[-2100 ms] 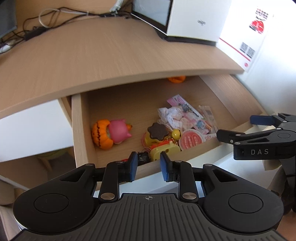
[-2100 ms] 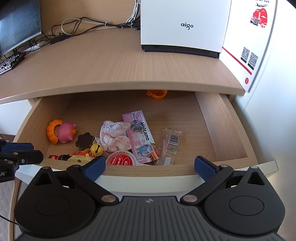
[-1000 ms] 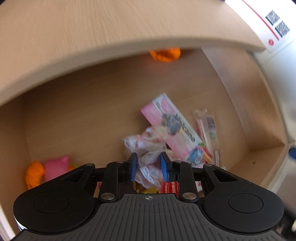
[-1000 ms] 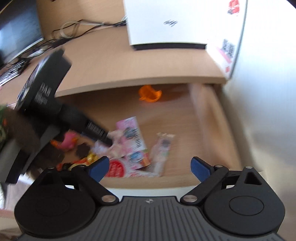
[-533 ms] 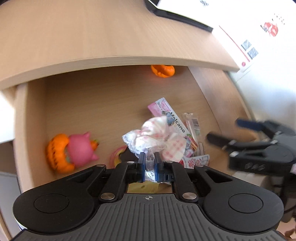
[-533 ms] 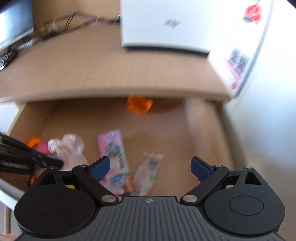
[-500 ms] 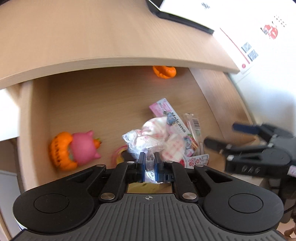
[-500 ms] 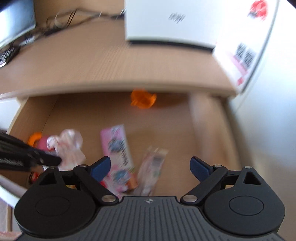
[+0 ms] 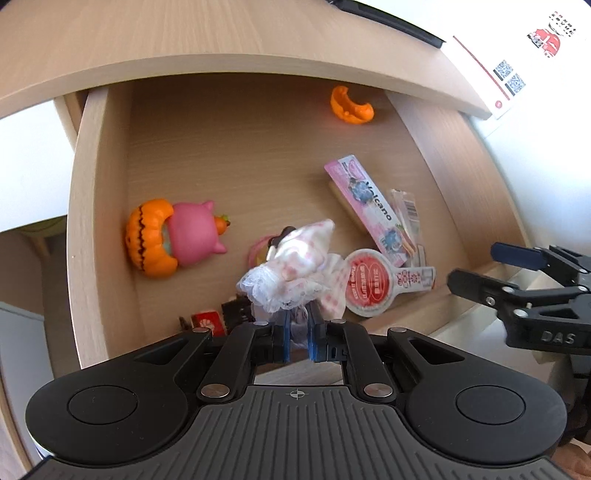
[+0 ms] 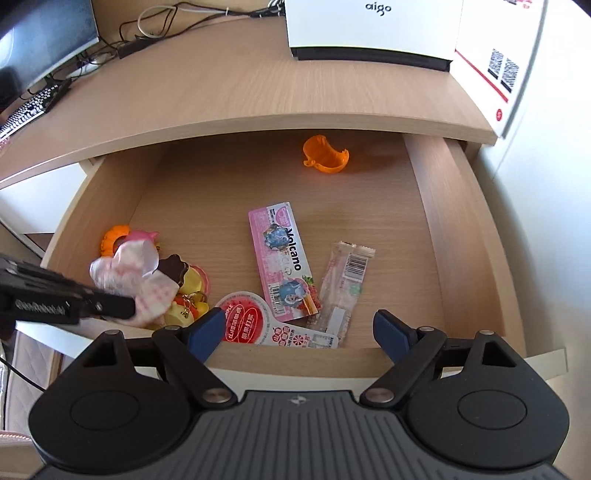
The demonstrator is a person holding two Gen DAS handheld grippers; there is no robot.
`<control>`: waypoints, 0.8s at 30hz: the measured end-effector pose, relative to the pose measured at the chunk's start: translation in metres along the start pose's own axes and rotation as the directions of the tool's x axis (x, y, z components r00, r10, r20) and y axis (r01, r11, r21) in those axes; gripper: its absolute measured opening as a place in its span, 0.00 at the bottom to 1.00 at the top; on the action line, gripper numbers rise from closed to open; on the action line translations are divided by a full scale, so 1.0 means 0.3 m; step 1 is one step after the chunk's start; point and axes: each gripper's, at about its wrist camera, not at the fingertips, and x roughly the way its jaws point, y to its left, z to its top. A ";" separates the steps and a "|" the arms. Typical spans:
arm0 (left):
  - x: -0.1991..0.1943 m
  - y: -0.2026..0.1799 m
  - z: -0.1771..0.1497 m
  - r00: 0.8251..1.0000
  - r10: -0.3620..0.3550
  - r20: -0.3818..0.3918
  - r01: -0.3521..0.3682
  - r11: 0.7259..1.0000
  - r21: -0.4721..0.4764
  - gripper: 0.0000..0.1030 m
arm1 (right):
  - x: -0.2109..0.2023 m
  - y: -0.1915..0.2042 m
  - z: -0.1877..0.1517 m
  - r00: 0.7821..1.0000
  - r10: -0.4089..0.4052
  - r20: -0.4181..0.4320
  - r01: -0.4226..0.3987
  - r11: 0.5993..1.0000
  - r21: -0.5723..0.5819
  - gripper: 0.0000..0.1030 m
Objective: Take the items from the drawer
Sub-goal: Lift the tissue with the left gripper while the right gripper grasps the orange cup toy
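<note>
The wooden drawer (image 10: 454, 229) stands pulled out under the desk. My left gripper (image 9: 298, 325) is shut on a pink-and-white lacy cloth (image 9: 295, 266), held up above the drawer's left front; the cloth (image 10: 129, 273) also shows in the right wrist view. My right gripper (image 10: 299, 330) hovers over the drawer's front edge, its jaws closing with nothing between them. Below it lie a red round packet (image 10: 243, 321), a pink Volcano pack (image 10: 284, 262) and a clear barcoded sachet (image 10: 347, 284). A pumpkin-and-pink toy (image 9: 173, 236) sits at the left, an orange cup (image 10: 325, 155) at the back.
A yellow duck keychain (image 10: 188, 291) and a brown cookie charm (image 10: 173, 269) lie under the raised cloth. On the desk stand a white aigo box (image 10: 373, 26), a monitor (image 10: 40, 33), a keyboard (image 10: 29, 107) and cables. A white wall runs along the right.
My left gripper shut on the lacy cloth and lifted it up and to the left, off the pile. My right gripper drew over the drawer front, its jaws a little narrower.
</note>
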 end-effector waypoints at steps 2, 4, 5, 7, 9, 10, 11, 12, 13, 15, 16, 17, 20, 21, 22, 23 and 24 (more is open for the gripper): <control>-0.010 0.002 -0.011 1.000 -0.005 -0.007 0.005 1.000 0.003 0.11 | -0.021 -0.003 -0.012 1.000 0.019 -0.006 -0.019 1.000 -0.019 0.85; -0.023 0.003 -0.022 1.000 -0.005 -0.006 0.005 1.000 0.014 0.11 | -0.017 0.005 -0.001 0.999 0.029 -0.025 -0.031 0.996 -0.084 0.85; -0.027 0.003 -0.025 1.000 -0.003 -0.005 0.003 1.000 0.018 0.11 | -0.020 0.008 0.003 0.999 0.026 -0.036 -0.029 0.994 -0.104 0.85; -0.015 -0.002 -0.022 1.000 -0.005 -0.006 0.005 1.000 0.015 0.10 | -0.032 0.004 0.020 0.998 0.041 -0.053 -0.046 0.994 -0.103 0.80; -0.016 0.006 -0.016 1.000 -0.015 -0.013 0.015 1.000 0.006 0.10 | -0.047 0.010 0.063 1.000 -0.002 0.026 0.005 0.992 -0.127 0.80; -0.019 0.009 -0.016 1.000 -0.018 -0.017 0.018 1.000 0.003 0.10 | -0.047 0.015 0.090 0.997 -0.031 0.065 0.040 0.989 -0.143 0.80; -0.019 0.010 -0.011 1.000 -0.020 -0.022 0.020 1.000 0.005 0.10 | -0.043 0.017 0.118 0.994 -0.054 0.098 0.069 0.986 -0.152 0.80; -0.016 0.008 -0.005 0.999 -0.020 -0.026 0.020 1.000 0.008 0.10 | -0.032 0.019 0.150 0.990 -0.072 0.125 0.092 0.983 -0.158 0.80; -0.018 0.008 -0.004 0.999 -0.020 -0.030 0.020 1.000 0.011 0.10 | -0.015 0.021 0.183 0.987 -0.081 0.141 0.104 0.981 -0.163 0.80; -0.018 0.006 -0.001 0.999 -0.021 -0.040 0.022 1.000 0.018 0.10 | 0.042 0.018 0.250 0.985 -0.091 0.146 0.116 0.978 -0.172 0.80; -0.019 0.008 0.002 0.999 -0.023 -0.046 0.024 0.999 0.022 0.10 | 0.077 0.016 0.282 0.985 -0.098 0.141 0.122 0.977 -0.172 0.80; -0.018 0.010 0.007 0.998 -0.028 -0.050 0.029 0.999 0.022 0.10 | 0.114 0.012 0.307 0.986 -0.104 0.131 0.125 0.977 -0.171 0.80; -0.036 0.020 0.022 0.999 -0.047 -0.023 0.048 0.999 0.024 0.10 | 0.238 -0.002 0.366 0.988 -0.126 0.091 0.139 0.977 -0.160 0.80; -0.040 0.020 0.041 0.999 -0.045 -0.002 0.045 0.999 0.029 0.10 | 0.280 -0.009 0.372 0.987 -0.134 0.086 0.146 0.978 -0.150 0.80; -0.055 0.027 0.059 0.999 -0.044 0.019 0.044 0.999 0.027 0.10 | 0.315 -0.017 0.382 0.987 -0.138 0.084 0.149 0.979 -0.139 0.80; -0.072 0.036 0.080 0.998 -0.046 0.039 0.045 0.999 0.017 0.10 | 0.348 -0.025 0.390 0.986 -0.142 0.083 0.152 0.980 -0.129 0.80; -0.087 0.046 0.104 0.997 -0.046 0.059 0.046 0.999 0.006 0.10 | 0.379 -0.030 0.396 0.985 -0.153 0.082 0.163 0.979 -0.124 0.80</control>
